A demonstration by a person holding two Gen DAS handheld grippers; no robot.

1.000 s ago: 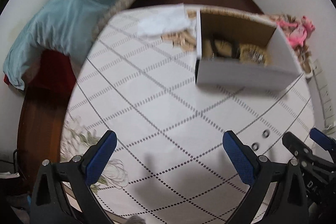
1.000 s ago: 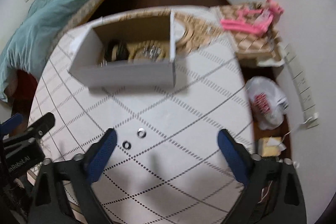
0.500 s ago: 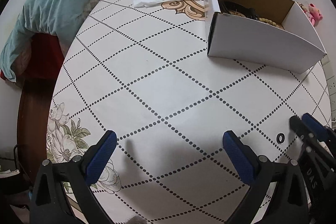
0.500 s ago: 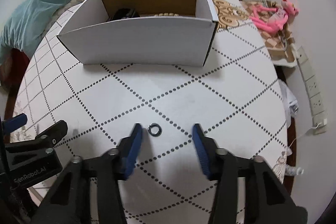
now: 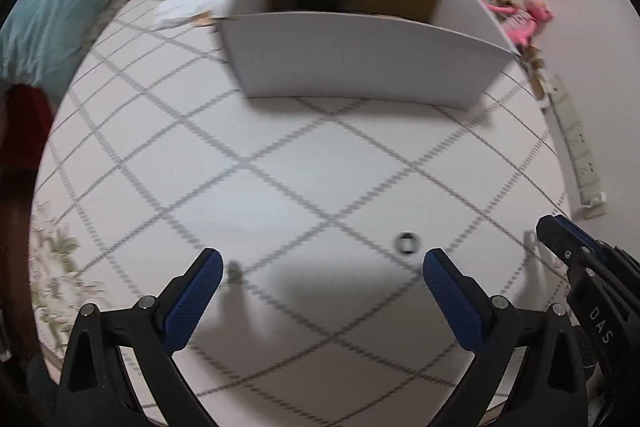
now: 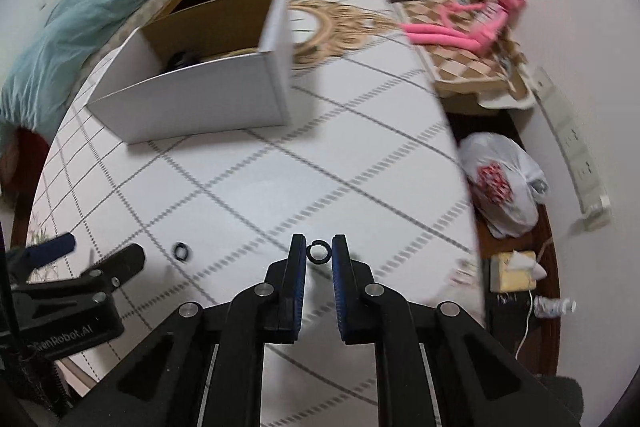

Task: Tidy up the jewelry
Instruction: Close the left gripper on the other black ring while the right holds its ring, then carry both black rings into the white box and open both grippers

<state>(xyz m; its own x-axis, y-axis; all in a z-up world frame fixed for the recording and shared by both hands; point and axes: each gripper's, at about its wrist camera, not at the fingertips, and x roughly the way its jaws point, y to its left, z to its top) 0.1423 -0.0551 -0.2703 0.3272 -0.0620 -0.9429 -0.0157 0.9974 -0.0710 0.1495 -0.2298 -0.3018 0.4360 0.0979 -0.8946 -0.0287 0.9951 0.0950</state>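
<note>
A: The white box (image 6: 208, 95) stands open at the far side of the worktop (image 6: 320, 167). What could go wrong?

B: The right gripper (image 6: 319, 253) has just been closing; its jaws pinch a small dark ring (image 6: 319, 251) by its edges at the very tips. It could pop out.

A: And the other ring (image 5: 407, 242)?

B: Flat on the worktop, hole upward, no long axis, just ahead of the left gripper (image 5: 320, 279), whose jaws gape wide and empty.
</note>
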